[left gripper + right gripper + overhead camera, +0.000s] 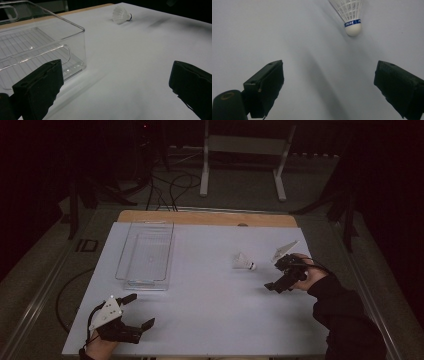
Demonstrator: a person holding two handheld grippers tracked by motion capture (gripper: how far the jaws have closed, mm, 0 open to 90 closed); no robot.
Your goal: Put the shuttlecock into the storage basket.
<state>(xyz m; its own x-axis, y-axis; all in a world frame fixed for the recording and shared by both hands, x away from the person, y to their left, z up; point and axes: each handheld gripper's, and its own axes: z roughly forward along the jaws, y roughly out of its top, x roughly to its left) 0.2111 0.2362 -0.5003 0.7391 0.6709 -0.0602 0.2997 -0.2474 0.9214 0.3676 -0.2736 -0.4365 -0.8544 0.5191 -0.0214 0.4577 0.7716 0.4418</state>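
Observation:
A white shuttlecock (pixel 243 262) lies on its side on the white table (pixel 210 310), right of centre. In the right gripper view the shuttlecock (pixel 351 15) shows a blue band and a round cork pointing toward me. My right gripper (pixel 275 274) stands open just right of it, apart from it, with nothing between its jaws (pixel 329 72). A clear plastic bin (pixel 145 256) with nothing in it stands at the left. My left gripper (pixel 138 311) stands open near the front left edge, below the bin (pixel 50 42). From there the shuttlecock (pixel 121 15) shows far off, beyond the left gripper (pixel 116 71).
A wooden strip (pixel 205 217) runs along the table's far edge. Beyond it are a white metal stand (pixel 245 160) and cables (pixel 170 187) on the dark floor. Bare tabletop stretches between the bin and the shuttlecock.

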